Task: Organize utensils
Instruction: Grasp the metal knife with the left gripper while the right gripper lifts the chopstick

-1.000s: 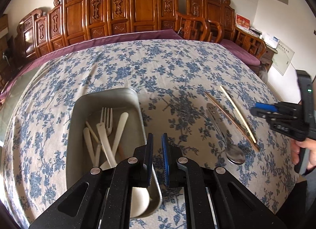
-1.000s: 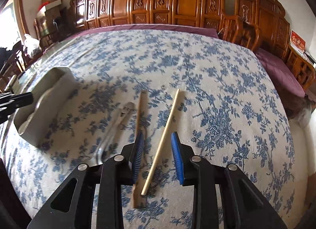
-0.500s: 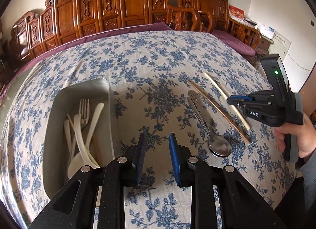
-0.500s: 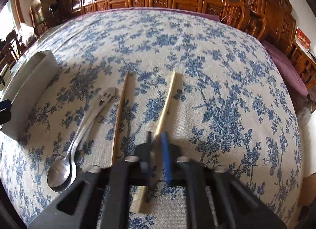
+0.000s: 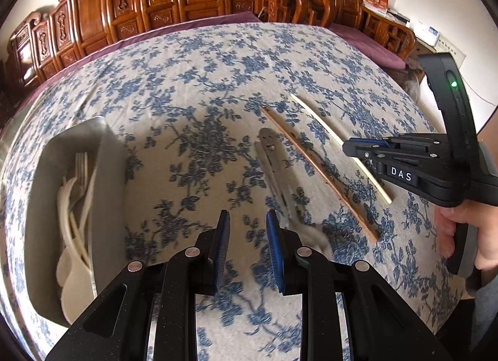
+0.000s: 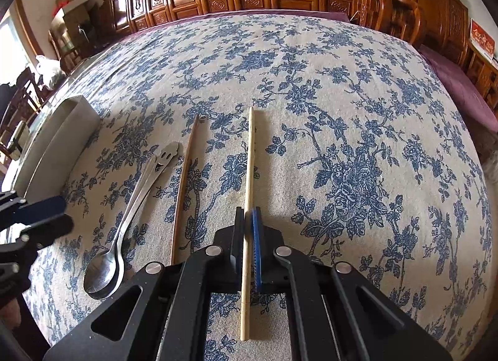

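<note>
From my left wrist camera, my left gripper (image 5: 247, 227) hangs over the floral tablecloth (image 5: 199, 87) with its blue-padded fingers a narrow gap apart and only cloth between them. I take the metal spoon (image 5: 274, 161) as my landmark: its handle runs away from me just right of the right-hand fingertip, and its bowl is blurred behind that finger, so I cannot tell whether they touch. Well left of the spoon stands the metal tray (image 5: 105, 155), holding white plastic utensils (image 5: 71, 211) and a fork (image 5: 81, 163). Right of the spoon lies the dark chopstick (image 5: 317, 171), near it and roughly parallel; beyond that lies the pale chopstick (image 5: 323, 130). My right gripper (image 5: 350, 147) reaches in from the right, over the pale chopstick, with a hand (image 5: 460, 230) around its grip.

From my right wrist camera, the right gripper (image 6: 247, 220) has its fingers pinched tight on the pale chopstick (image 6: 250, 155), which runs straight between the pads, its near end sticking out toward me. The dark chopstick (image 6: 183, 183) lies between it and the spoon (image 6: 137, 199), apart from both. The spoon's bowl (image 6: 102, 277) faces up at the near end. Left of the spoon is the tray's wall (image 6: 59, 146), and my left gripper's fingertips (image 6: 46, 214) show at the left edge.
</note>
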Available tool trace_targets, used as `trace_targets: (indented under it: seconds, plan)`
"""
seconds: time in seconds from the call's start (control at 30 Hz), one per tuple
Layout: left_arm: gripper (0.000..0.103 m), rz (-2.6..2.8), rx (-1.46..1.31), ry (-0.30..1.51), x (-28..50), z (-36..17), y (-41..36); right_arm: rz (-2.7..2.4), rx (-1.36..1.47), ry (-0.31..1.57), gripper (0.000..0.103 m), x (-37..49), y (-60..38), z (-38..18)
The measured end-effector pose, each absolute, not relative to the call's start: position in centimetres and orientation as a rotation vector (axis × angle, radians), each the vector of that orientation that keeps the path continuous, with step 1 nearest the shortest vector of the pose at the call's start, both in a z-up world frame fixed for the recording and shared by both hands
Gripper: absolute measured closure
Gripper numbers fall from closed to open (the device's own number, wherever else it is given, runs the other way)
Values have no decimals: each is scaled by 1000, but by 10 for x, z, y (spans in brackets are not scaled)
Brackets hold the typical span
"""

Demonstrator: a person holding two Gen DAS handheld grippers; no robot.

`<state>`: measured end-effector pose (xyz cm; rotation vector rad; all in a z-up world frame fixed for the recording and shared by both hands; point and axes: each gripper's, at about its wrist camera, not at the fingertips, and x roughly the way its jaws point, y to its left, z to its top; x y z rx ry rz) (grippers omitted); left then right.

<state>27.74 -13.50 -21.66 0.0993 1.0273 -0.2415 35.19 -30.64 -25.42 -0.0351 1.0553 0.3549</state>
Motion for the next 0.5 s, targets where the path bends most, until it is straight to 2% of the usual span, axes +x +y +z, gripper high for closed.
trace_targets:
  seconds: [0.5]
  plan:
    - [81,-209,144,1103,291,-243,-165,379,-6,1057,97,349,-312,-254]
